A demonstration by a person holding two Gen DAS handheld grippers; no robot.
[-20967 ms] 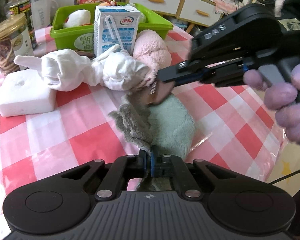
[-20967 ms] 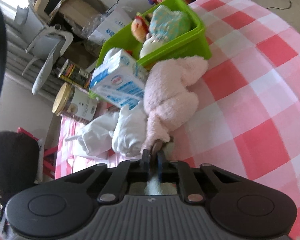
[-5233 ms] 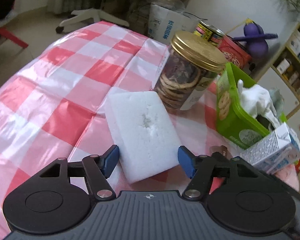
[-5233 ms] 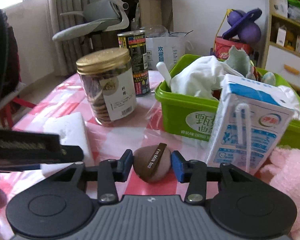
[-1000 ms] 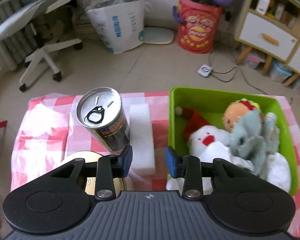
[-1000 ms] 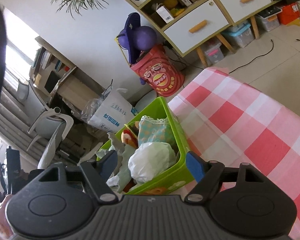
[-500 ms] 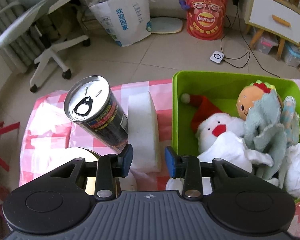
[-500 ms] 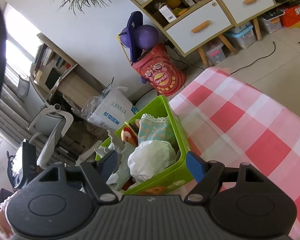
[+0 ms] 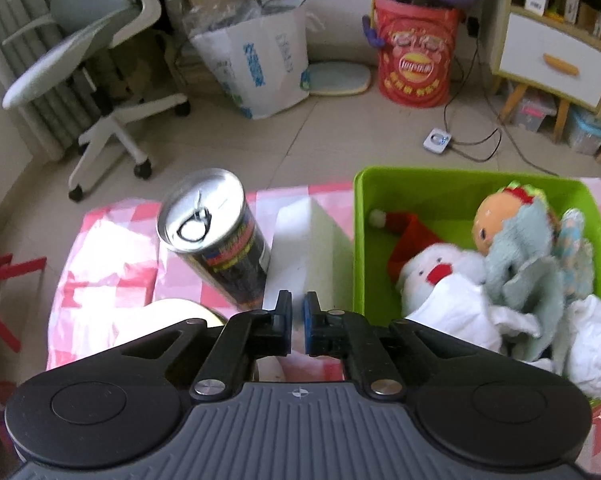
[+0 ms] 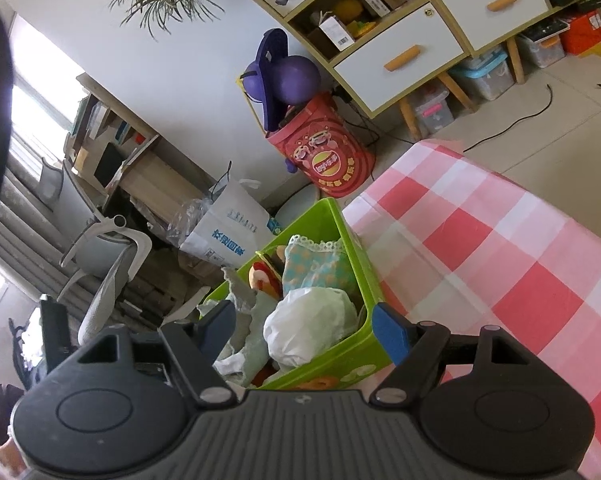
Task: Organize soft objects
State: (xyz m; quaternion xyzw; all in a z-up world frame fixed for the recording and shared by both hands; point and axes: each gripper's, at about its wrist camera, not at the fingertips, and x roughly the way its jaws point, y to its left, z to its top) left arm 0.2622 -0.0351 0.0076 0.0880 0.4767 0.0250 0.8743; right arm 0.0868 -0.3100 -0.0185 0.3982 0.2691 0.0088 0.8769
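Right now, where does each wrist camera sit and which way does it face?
Left wrist: on the left gripper, angled steeply down over the table edge at the can, white foam block and green bin; its jaws have just closed on nothing.
Right wrist: on the right gripper, tilted, looking across the bin toward the shelves; jaws open and empty.
Shared: the bin of soft toys, checked tablecloth, red drum, office chair.

Lived-in home room, drawer cabinet (image 10: pixel 400 60), office chair (image 9: pixel 88 40), checked tablecloth (image 10: pixel 500 240)
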